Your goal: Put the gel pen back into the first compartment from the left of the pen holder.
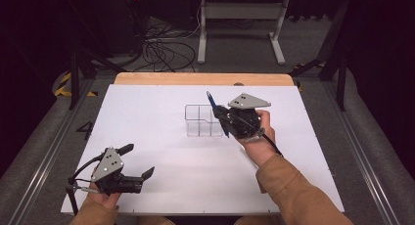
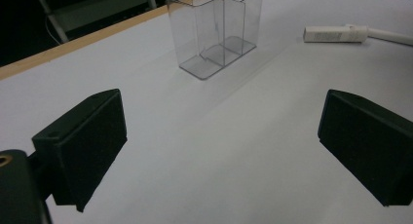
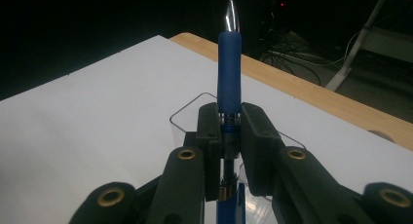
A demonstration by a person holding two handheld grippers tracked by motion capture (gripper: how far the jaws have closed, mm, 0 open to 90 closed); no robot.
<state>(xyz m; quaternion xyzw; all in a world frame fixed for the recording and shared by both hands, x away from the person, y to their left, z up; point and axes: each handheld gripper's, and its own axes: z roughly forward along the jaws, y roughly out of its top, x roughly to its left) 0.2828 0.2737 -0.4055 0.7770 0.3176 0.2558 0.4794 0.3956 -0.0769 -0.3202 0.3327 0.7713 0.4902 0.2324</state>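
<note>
Nearest you, at the near-left corner of the white surface [image 1: 161, 171], your left gripper [image 1: 138, 162] rests low in your hand with its jaws spread wide apart and nothing between them; its cable trails off the near-left edge. In the left gripper view the two black pads [image 2: 80, 148] stand far to either side, with bare white surface between them and the clear organizer [image 2: 214, 31] well beyond. Also in that view, a white marker-like stick [image 2: 336, 34] lies flat on the surface off to the right of the organizer, apart from it. Farther in and to the right, your right forearm in its tan sleeve [image 1: 293, 191] reaches across the surface, and your right gripper [image 1: 222, 118] is held just right of the organizer, clamped on a blue pen [image 1: 217, 113]. In the high view the pen runs slanted through the jaws, its upper end toward the far left and its lower end near the organizer's right near corner. In the right gripper view the pads close snugly on the pen's [image 3: 229, 73] barrel at a metal ring, the blue grip section and silver tip rising straight above them, with the organizer's rim [image 3: 187, 109] directly beneath and behind the jaws. The organizer [image 1: 203, 121] stands upright near the middle of the surface, its transparent compartments empty. Beyond it, the surface ends at a wooden edge [image 1: 203, 78] along the far side.
</note>
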